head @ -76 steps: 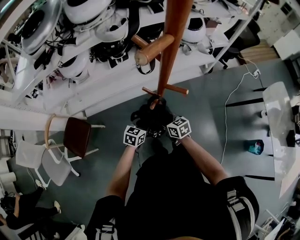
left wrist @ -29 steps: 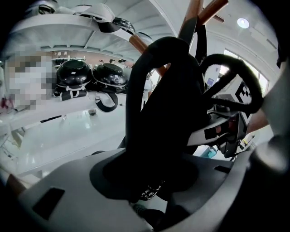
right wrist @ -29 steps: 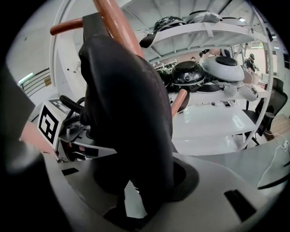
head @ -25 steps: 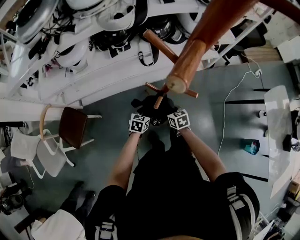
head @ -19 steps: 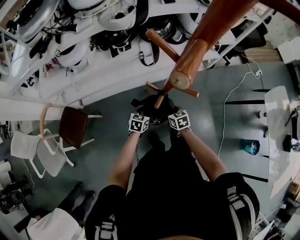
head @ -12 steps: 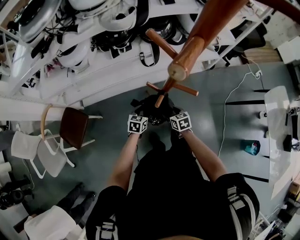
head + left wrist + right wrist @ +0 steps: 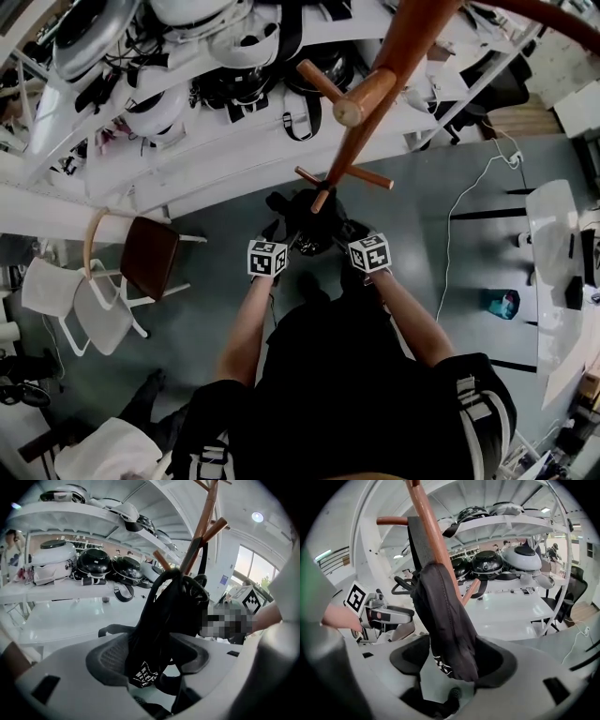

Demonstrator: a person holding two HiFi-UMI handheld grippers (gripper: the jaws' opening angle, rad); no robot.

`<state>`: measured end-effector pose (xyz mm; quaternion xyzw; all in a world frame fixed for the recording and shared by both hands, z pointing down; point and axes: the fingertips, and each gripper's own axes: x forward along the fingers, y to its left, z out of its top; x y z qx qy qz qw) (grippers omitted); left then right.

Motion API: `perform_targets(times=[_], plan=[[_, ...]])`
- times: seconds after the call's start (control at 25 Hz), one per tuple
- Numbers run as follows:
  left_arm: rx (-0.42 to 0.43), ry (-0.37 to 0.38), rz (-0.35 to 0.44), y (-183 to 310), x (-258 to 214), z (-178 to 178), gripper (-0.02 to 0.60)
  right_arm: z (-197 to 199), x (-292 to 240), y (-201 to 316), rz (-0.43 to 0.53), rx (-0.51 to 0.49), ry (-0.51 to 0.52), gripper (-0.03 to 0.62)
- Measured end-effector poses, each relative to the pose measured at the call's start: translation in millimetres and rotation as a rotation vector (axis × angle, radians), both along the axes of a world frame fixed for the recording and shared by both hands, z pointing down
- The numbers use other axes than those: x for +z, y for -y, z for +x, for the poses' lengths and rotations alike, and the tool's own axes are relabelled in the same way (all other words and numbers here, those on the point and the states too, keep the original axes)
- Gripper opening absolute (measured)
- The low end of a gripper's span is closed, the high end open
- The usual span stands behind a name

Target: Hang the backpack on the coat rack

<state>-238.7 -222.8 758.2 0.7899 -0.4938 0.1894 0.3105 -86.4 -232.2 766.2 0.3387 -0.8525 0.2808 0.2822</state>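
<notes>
The release step is in hand: the backpack (image 7: 174, 609) hangs by its top from a low peg of the coat rack (image 7: 205, 513), with its long axis upright and its bottom toward the floor. The jaws of the left gripper (image 7: 150, 663) and right gripper (image 7: 452, 665) have just been opening and now stand wide, fabric loose between them and neither gripping. The next move likely calls for drawing both back without snagging the cloth.

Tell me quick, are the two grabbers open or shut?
Left gripper: open, fingers just opened wider; backpack hangs loose between them.
Right gripper: open, just opened wider; backpack hangs loose between its fingers.
</notes>
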Motion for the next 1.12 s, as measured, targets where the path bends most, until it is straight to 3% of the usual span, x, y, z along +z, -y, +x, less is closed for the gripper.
perform_targets(times=[0.16,0.28,0.44,0.64,0.76,1.0,1.12], plan=[[0.023,-0.015,0.023,-13,-15,4,0.268,12,-9,-12,0.006,-0.022,0.019,0.308],[0.047,-0.040,0.041,-25,-28,6,0.267,18,-15,-20,0.017,-0.029,0.032,0.261],[0.080,-0.077,0.076,-41,-49,10,0.172,23,-27,-32,0.036,-0.034,0.058,0.143],[0.099,-0.104,0.160,-52,-78,13,0.072,20,-51,-38,0.128,-0.056,0.052,0.017],[0.114,-0.072,0.201,-59,-90,17,0.038,9,-66,-44,0.174,-0.117,0.048,0.016],[0.138,-0.115,0.226,-70,-110,31,0.023,-6,-101,-48,0.301,-0.185,0.066,0.015],[0.142,-0.112,0.241,-69,-117,33,0.023,-9,-107,-48,0.319,-0.199,0.063,0.014]])
